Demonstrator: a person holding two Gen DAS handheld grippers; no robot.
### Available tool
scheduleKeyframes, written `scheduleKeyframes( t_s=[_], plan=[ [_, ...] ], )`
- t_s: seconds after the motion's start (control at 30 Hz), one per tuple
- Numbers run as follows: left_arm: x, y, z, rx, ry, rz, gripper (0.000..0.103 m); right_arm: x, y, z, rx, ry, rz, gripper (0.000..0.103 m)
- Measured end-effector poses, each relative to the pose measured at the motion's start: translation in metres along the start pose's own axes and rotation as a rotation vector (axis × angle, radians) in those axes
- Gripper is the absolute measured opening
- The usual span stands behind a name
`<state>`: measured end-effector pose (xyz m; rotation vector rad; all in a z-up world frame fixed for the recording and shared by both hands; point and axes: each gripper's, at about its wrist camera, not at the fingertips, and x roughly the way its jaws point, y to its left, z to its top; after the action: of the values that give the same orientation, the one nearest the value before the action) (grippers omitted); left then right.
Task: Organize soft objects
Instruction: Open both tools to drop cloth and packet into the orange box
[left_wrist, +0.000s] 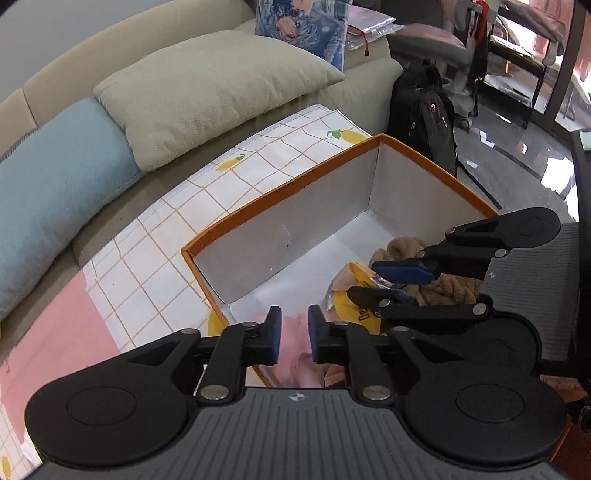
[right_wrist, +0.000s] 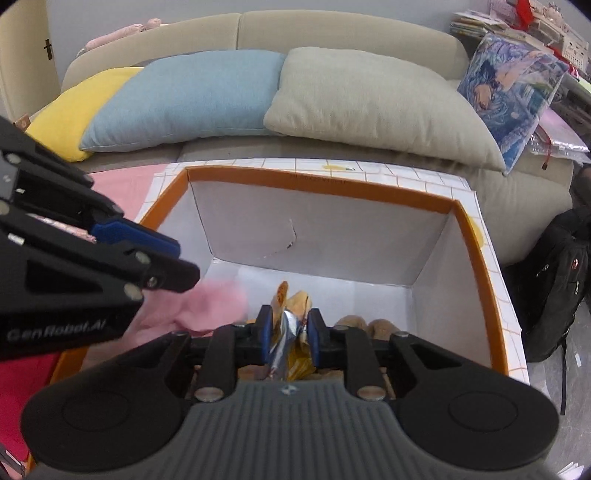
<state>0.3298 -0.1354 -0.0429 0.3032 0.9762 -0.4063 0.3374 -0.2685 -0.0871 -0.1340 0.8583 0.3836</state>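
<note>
We see an orange-rimmed box (right_wrist: 495, 306) with white inner walls sitting on a lemon-print grid cloth (left_wrist: 155, 266) in front of a beige sofa (right_wrist: 332, 29), and both tongs are poised over its near end. Our left gripper (left_wrist: 294, 334) has its blue pads standing apart with a clear gap, and a pink cloth (left_wrist: 295, 365) lies in the box right under that gap; the pads do not press on it, so nothing is pinched there. In the right wrist view that same pink cloth (right_wrist: 207, 306) shows blurred, lying in the left near corner of the box just beneath the tips of the left tool. Our right gripper (right_wrist: 290, 334) has its pads a little spread with a yellow-and-silver snack packet (right_wrist: 291, 343) standing upright between them, and we cannot tell whether the pads press on it or merely flank it. A brown fuzzy item (left_wrist: 443, 288) rests on the box floor just right of the packet. On the sofa a yellow pillow (right_wrist: 70, 110), a blue pillow (right_wrist: 184, 99) and a beige pillow (right_wrist: 369, 99) lie in a row, with an illustrated cushion (right_wrist: 509, 92) at the right end, and a black backpack (left_wrist: 424, 114) stands on the floor beside the sofa
</note>
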Motion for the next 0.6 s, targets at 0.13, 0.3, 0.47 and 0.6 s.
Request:
scheduleKeyframes(
  t_s=[0.13, 0.3, 0.47, 0.6],
  plan=[
    [-0.007, 0.008, -0.003, -0.047, -0.020, -0.017, 0.036, -0.005, 0.001, -0.001, 0.001, -0.010, -0.014, 0.037],
    [-0.034, 0.018, -0.011, -0.105, -0.095, -0.047, 0.040, -0.016, 0.004, -0.001, -0.001, -0.017, -0.045, 0.049],
    [-0.080, 0.026, -0.025, -0.156, -0.227, -0.060, 0.046, -0.050, 0.008, -0.003, 0.066, -0.089, -0.041, 0.060],
    [-0.118, 0.028, -0.045, -0.182, -0.317, -0.039, 0.046, -0.083, 0.020, -0.005, 0.131, -0.167, -0.027, 0.065]
  ],
)
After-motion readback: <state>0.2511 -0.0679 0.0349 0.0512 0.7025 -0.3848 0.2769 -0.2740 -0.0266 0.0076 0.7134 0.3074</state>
